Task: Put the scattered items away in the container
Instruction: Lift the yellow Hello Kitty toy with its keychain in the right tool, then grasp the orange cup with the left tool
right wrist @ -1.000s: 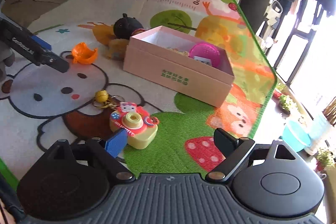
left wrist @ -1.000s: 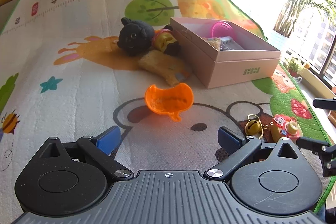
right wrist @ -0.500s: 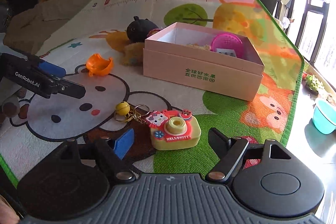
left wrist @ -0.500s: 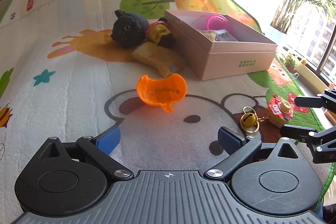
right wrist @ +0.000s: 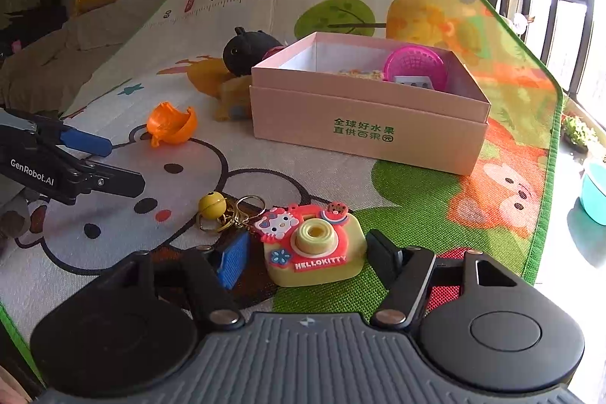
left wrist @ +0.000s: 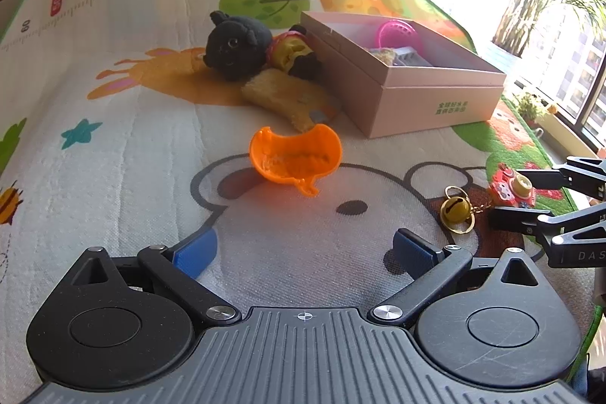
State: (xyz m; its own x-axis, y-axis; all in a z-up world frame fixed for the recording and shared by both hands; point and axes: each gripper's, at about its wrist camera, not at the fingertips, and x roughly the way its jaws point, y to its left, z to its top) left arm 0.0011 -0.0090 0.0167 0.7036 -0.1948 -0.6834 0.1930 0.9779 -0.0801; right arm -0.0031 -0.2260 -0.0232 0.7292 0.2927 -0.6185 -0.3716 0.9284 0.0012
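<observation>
The right tool (right wrist: 305, 254) has its jaws on both sides of the toy camera (right wrist: 314, 247) on the mat (right wrist: 413, 192); they have just been closing but do not press it yet. The left tool (left wrist: 303, 250) is wide apart with nothing in it (orange cup (left wrist: 295, 159) at its 12 o'clock). The pink box (right wrist: 369, 135) sits at 12 o'clock from the camera.

Bright window daylight glares at right; sharp pictures, edges fisheye-bent.
</observation>
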